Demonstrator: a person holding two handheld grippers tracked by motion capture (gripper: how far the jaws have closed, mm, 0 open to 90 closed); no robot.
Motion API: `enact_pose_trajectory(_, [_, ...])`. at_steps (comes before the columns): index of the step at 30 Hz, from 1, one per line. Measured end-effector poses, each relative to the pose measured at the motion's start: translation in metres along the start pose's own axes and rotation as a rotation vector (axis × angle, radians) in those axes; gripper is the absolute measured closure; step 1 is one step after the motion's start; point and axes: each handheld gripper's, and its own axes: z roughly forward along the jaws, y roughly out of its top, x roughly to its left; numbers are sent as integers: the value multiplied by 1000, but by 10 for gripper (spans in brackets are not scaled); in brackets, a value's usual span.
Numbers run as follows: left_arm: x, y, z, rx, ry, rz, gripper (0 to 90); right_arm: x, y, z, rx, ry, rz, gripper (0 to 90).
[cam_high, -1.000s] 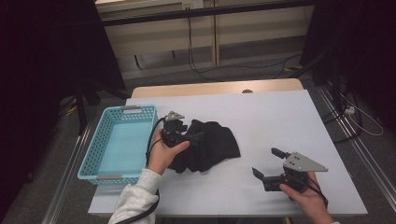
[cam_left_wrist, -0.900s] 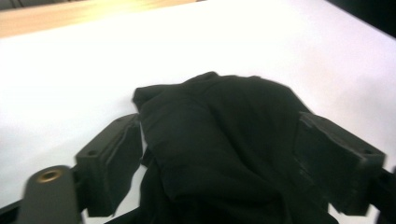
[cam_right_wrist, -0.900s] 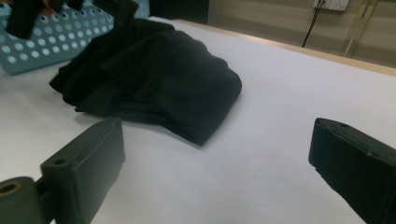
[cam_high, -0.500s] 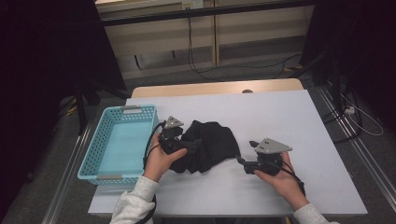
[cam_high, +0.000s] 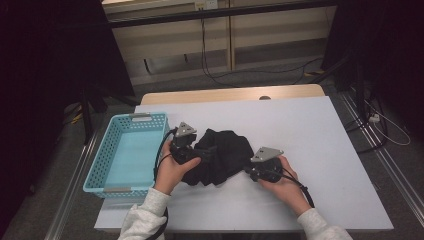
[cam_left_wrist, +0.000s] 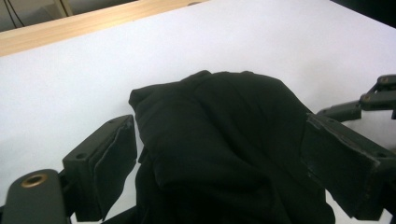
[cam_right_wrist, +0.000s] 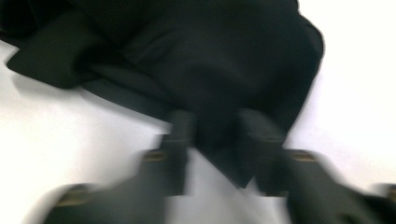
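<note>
**Two grippers meet at a black garment on the white table**

While my left gripper (cam_high: 192, 150) stands with its jaws wide apart, a bunched fold of the black garment (cam_high: 220, 156) rises between them, as the left gripper view shows: cloth (cam_left_wrist: 224, 144) lies between the two pads, close to the left one, and I cannot tell whether either pad presses on it. My left hand (cam_high: 175, 167) rests at the garment's left edge, just beside the turquoise basket (cam_high: 107, 165).

My right gripper (cam_high: 248, 170) has its tips at the garment's lower right corner. Its jaws have just been closing, and in the blurred right gripper view (cam_right_wrist: 212, 135) they stand narrow with a tongue of black cloth (cam_right_wrist: 219, 154) between them; whether the pads already pinch it, the blur keeps me from saying. My right hand (cam_high: 280, 182) lies on the bare white table (cam_high: 320, 130) behind it.

The garment sits crumpled near the table's middle, between my two hands, touching neither the basket nor the wooden strip (cam_high: 225, 94) along the far edge.
</note>
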Motion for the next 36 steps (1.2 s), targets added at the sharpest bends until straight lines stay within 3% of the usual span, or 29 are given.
enact_pose_trajectory(3, [-2, -1, -2, -1, -5, -5, 114, -4, 1, 1, 5, 26, 31, 887])
enact_pose_trajectory(5, [-2, -1, -4, -1, -4, 8, 113, -7, 1, 0, -5, 41, 56, 894])
enact_pose_trajectory(7, [-3, 0, -6, -8, -5, -5, 114, -12, 0, -7, -16, 43, 67, 897])
enact_pose_trajectory(13, [-7, 0, -8, -16, -30, 5, 113, -37, -5, -48, -114, 13, 146, 900])
enact_pose_trajectory(21, [-22, -3, -6, -2, -60, 35, 114, -50, -19, -70, -139, -15, 199, 900])
enact_pose_trajectory(34, [-40, -11, 9, 24, -110, 68, 113, -43, -17, -64, -131, -5, 158, 900])
enact_pose_trajectory(36, [-44, -11, 12, 28, -150, 50, 107, -43, -18, -64, -131, -5, 156, 898])
